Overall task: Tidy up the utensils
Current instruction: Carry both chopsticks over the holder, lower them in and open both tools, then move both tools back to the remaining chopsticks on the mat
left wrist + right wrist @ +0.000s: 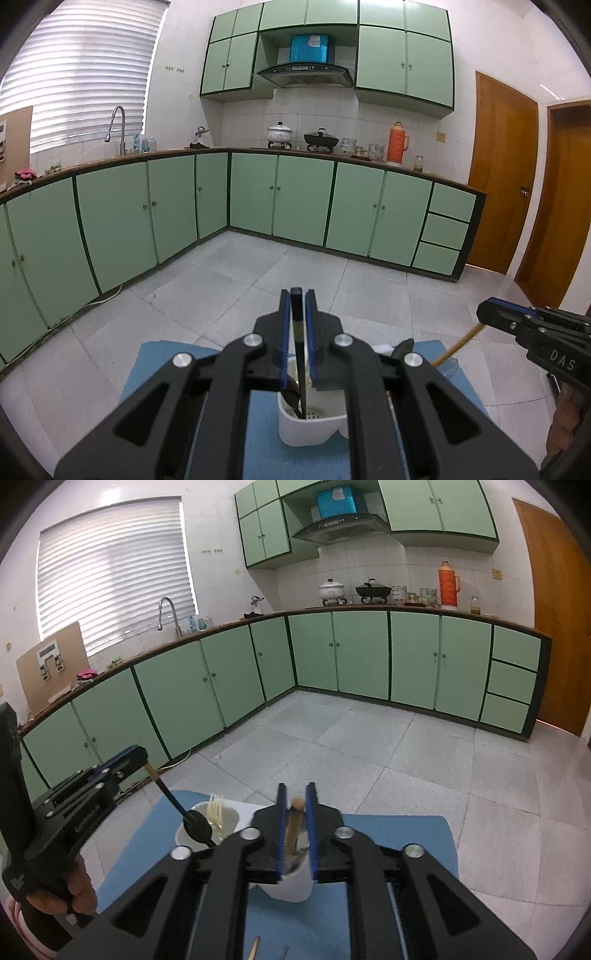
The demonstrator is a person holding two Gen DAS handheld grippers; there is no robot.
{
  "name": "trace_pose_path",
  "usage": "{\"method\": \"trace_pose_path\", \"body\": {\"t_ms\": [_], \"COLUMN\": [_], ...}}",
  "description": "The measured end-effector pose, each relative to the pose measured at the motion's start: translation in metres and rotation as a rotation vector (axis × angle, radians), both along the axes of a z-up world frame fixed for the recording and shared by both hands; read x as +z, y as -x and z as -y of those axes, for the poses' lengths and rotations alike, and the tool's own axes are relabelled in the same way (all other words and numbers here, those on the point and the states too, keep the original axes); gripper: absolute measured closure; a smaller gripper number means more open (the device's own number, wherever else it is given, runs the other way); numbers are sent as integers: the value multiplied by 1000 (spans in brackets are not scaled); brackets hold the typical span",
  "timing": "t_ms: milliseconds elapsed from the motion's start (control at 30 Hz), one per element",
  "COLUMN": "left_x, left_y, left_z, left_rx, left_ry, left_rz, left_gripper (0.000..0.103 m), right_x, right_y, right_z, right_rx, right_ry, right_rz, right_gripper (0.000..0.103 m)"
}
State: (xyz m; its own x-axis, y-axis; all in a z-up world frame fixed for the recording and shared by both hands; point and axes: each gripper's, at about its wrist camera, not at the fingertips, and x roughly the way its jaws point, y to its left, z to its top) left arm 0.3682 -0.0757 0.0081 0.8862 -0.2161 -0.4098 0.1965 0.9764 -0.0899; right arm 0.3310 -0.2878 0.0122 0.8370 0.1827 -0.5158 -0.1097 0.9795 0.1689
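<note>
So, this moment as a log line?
left gripper: black spoon in white holder | right gripper: wooden-handled utensil in holder | jaws loose

Pale green cabinets [173,206] line two walls of white tile [314,110]. A slatted blind [110,565] glows with daylight above grey floor tiles [406,760].

A home kitchen: green cabinets [303,199], range hood [306,74], sink faucet [117,125], pots [332,589] on the counter.

Blue mat [399,834] covers the work surface. White utensil holder [192,836] stands on it. A wooden stick [254,948] lies at near edge.
</note>
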Motion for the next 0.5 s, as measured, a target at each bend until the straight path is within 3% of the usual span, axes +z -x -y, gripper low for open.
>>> {"method": "trace_pose_path", "body": {"t_ms": [100,167,267,500], "left_x": [0,3,8,17], "left_y": [5,9,14,55], "left_z": [-5,-8,-13,-29], "left_rx": [7,10,10,32], "left_ry": [11,15,25,31], "left_rz": [2,11,16,71], "left_gripper": [65,61,55,28], "right_x": [-1,-1,2,7], "right_y": [6,10,17,55], "right_z": [4,8,13,21], "right_rx": [-3,-5,-15,-35], "right_ry": [-16,-29,-34,-45], "right_rz": [5,13,26,76], "right_gripper": [71,62,58,42]}}
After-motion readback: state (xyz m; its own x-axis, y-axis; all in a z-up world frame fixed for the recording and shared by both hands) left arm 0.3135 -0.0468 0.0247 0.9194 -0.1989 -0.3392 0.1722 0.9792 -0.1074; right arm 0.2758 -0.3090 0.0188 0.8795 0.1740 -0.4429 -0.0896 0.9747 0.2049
